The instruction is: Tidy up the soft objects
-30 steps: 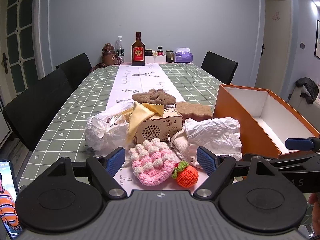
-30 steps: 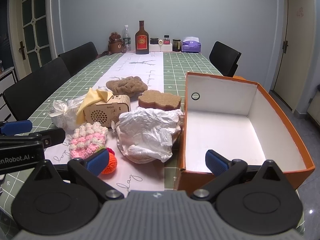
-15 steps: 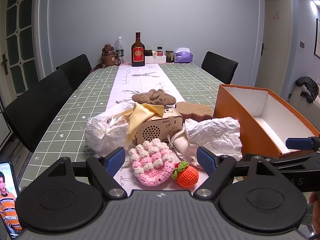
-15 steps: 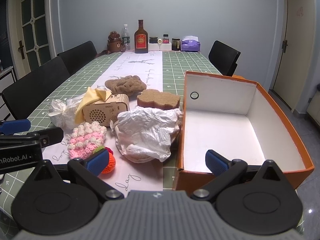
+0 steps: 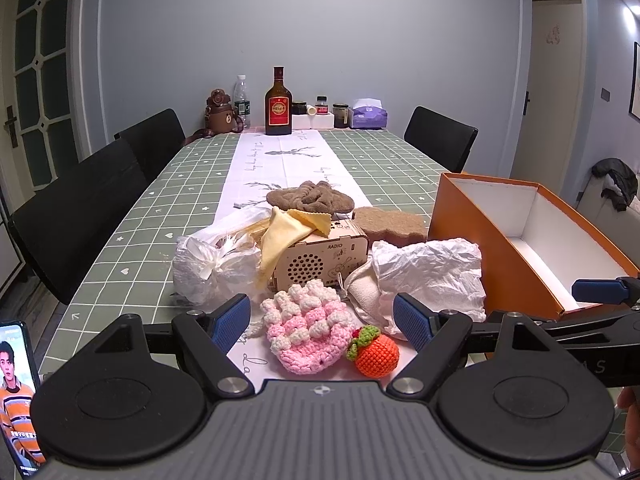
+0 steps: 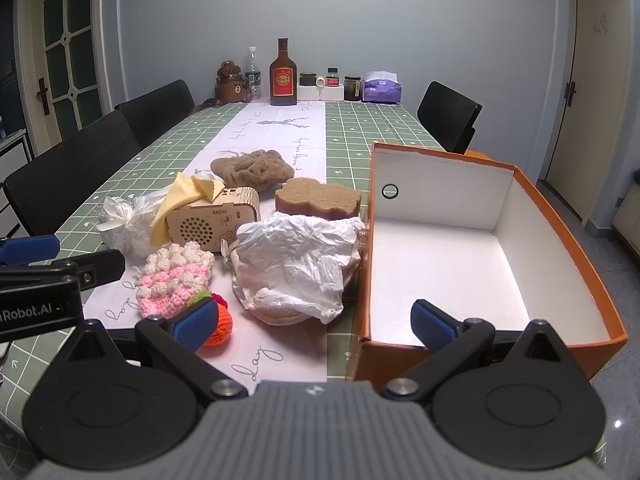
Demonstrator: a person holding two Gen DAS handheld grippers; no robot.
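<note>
The left gripper (image 5: pixel 322 322) is hanging low in the frame with its blue fingers spread wide and nothing between them; the pink knitted pouch (image 5: pixel 307 330) is lying on the table (image 5: pixel 120 240) just ahead of that gap, with the orange knitted ball (image 5: pixel 377 354) touching its right side; behind them, toward the middle of the frame, the wooden radio (image 5: pixel 320 258) is standing with a yellow cloth (image 5: pixel 288 230) draped over its top left corner; a clear plastic bag (image 5: pixel 214 264) is bunching up to the left of the radio, and a white crumpled bag (image 5: pixel 430 276) is sitting to its right over a cream cloth bundle (image 5: pixel 362 288); farther back a brown sponge (image 5: pixel 390 224) and a brown towel (image 5: pixel 310 198) are resting on the white runner; the right gripper (image 6: pixel 314 320) is also spread open and gripping nothing, with its left finger covering part of the orange ball in that view; the orange box (image 6: pixel 560 240) is filling the right side of that frame, open-topped, with the white bag touching its left wall; a dark bottle (image 6: pixel 283 74), a water bottle (image 6: pixel 252 74), a bear flask (image 6: pixel 230 86), small jars and a tissue box (image 6: pixel 382 87) are lining the far end; black chairs (image 5: pixel 80 208) are standing along the left edge; a phone (image 5: pixel 18 392) is showing at the lower left.
</note>
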